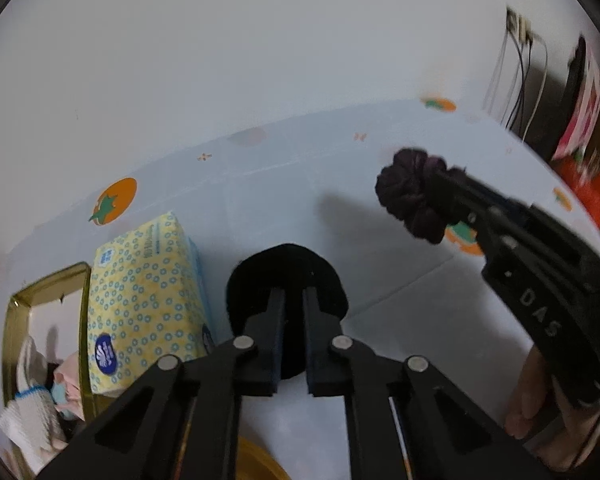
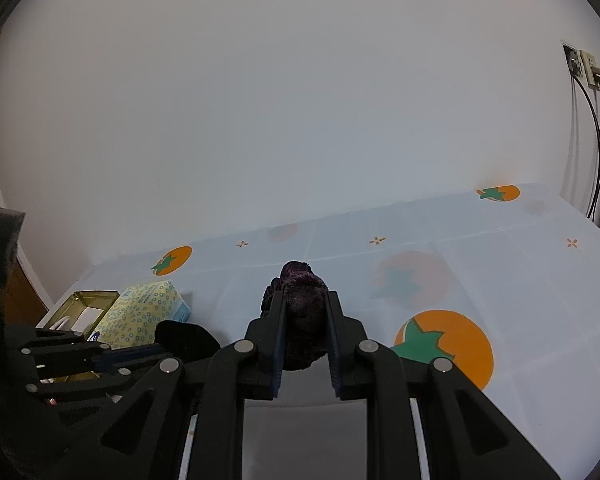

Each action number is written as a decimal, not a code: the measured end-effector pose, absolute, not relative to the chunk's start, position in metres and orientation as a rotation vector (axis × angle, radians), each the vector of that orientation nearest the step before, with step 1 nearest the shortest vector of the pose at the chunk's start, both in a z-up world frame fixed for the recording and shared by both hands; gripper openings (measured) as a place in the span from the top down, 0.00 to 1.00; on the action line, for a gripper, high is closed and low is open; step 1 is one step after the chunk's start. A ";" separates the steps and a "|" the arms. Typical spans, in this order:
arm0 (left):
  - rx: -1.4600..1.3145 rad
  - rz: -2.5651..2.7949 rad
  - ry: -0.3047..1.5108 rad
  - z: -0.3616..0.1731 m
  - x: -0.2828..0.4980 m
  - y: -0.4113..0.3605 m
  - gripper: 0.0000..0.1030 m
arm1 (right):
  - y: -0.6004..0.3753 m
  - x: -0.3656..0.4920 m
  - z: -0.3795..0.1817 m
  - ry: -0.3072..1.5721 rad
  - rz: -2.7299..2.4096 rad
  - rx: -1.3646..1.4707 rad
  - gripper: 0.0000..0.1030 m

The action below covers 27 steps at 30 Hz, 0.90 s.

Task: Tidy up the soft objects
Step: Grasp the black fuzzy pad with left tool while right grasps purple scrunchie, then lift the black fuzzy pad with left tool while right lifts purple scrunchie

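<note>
The left claw (image 1: 294, 300) pinches the black soft thing (image 1: 286, 272); the right claw (image 2: 304, 304) squeezes the purple scrunchie (image 2: 302, 312). Lift gently toward the gold tin (image 1: 20, 308) beside the tissue pack (image 1: 144, 292).

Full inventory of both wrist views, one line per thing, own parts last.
Black soft item: one, black, on the table next to the tissue pack, clamped in the left tongs.
Purple scrunchie: one, dark purple, held above the table in the right tongs.
Tissue pack: one, yellow with blue rings, between the tin and the black item.
Tin: one, gold, open, far left, with pale cloths inside.
Tablecloth: one, pale blue with orange fruit prints, covering the table.
Wall socket: white, cables hanging, far right.
Red and pink things: blurred, right edge, cannot identify.
Left tongs: black, shut on the black item.
Right tongs: black, shut on the scrunchie.
Hand: one, holding the right tongs.
</note>
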<state>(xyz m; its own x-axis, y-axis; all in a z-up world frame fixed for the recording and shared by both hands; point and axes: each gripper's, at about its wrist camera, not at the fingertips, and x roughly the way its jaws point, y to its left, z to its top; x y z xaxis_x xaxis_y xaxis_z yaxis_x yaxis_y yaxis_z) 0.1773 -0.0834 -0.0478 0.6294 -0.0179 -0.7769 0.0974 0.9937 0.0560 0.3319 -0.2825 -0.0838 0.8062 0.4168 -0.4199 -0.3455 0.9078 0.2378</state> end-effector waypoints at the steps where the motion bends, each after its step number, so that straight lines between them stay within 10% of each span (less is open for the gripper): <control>1: 0.081 -0.068 0.881 -0.047 0.176 -0.081 0.95 | -0.282 0.331 -0.083 0.479 0.409 0.150 0.81; 10: 0.050 -0.088 0.899 -0.051 0.172 -0.079 0.87 | -0.281 0.328 -0.082 0.468 0.406 0.143 0.81; 12: 0.075 -0.084 0.912 -0.051 0.174 -0.085 0.53 | -0.281 0.329 -0.082 0.469 0.406 0.146 0.81; 14: 0.088 -0.082 0.906 -0.052 0.177 -0.088 0.40 | -0.282 0.330 -0.082 0.469 0.404 0.150 0.81; 21: 0.154 -0.028 0.968 -0.066 0.194 -0.102 0.44 | -0.283 0.332 -0.082 0.469 0.404 0.156 0.81; 27: 0.172 -0.003 0.929 -0.062 0.195 -0.097 0.69 | -0.285 0.331 -0.082 0.465 0.408 0.155 0.81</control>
